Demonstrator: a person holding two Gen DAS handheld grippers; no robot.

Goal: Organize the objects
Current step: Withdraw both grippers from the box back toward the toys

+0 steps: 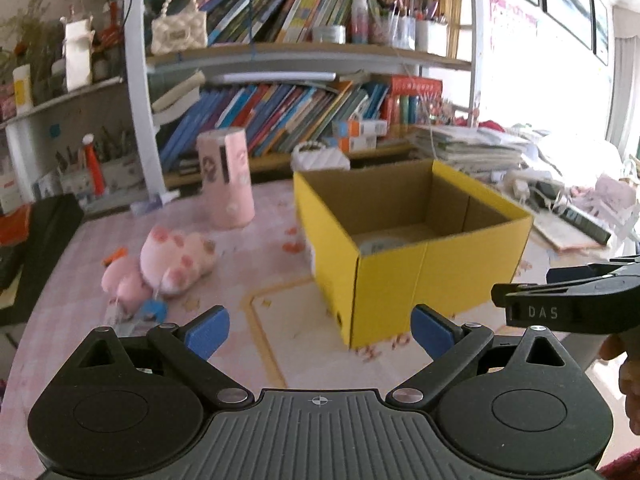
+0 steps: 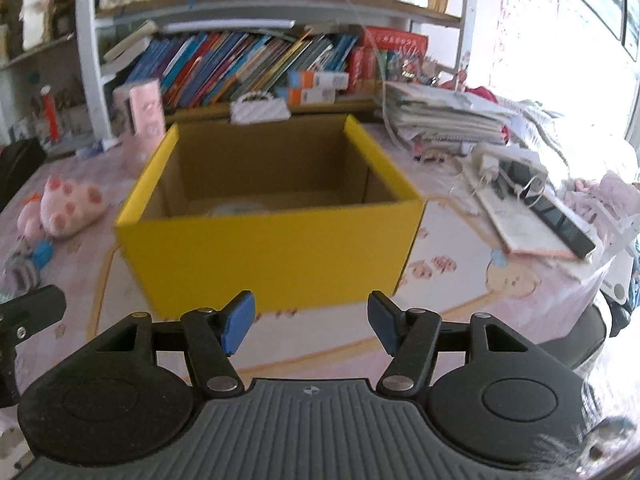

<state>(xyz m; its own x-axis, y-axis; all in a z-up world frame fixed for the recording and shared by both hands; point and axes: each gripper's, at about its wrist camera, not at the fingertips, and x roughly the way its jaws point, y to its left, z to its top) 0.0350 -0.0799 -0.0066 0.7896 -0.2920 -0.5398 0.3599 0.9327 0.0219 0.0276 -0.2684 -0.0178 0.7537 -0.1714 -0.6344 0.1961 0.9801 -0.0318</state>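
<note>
A yellow cardboard box (image 1: 420, 280) (image 2: 276, 256) stands open-topped on the pink tablecloth, with a pale round item low inside it (image 2: 238, 210). Pink plush slippers (image 1: 176, 260) (image 2: 68, 208) lie left of the box, beside a small blue-and-grey toy (image 1: 154, 312) (image 2: 38, 256). A pink cylinder (image 1: 228, 178) (image 2: 144, 120) stands upright behind them. My left gripper (image 1: 320, 332) is open with nothing between its blue pads, short of the box's near corner. My right gripper (image 2: 310, 322) is open and empty too, facing the box's front wall.
A bookshelf full of books (image 1: 288, 116) runs along the back. A white woven purse (image 1: 320, 158) sits behind the box. Stacked papers (image 2: 444, 116), a charger and a notebook (image 2: 532, 216) crowd the right side. A black case (image 1: 44, 248) stands at the left table edge.
</note>
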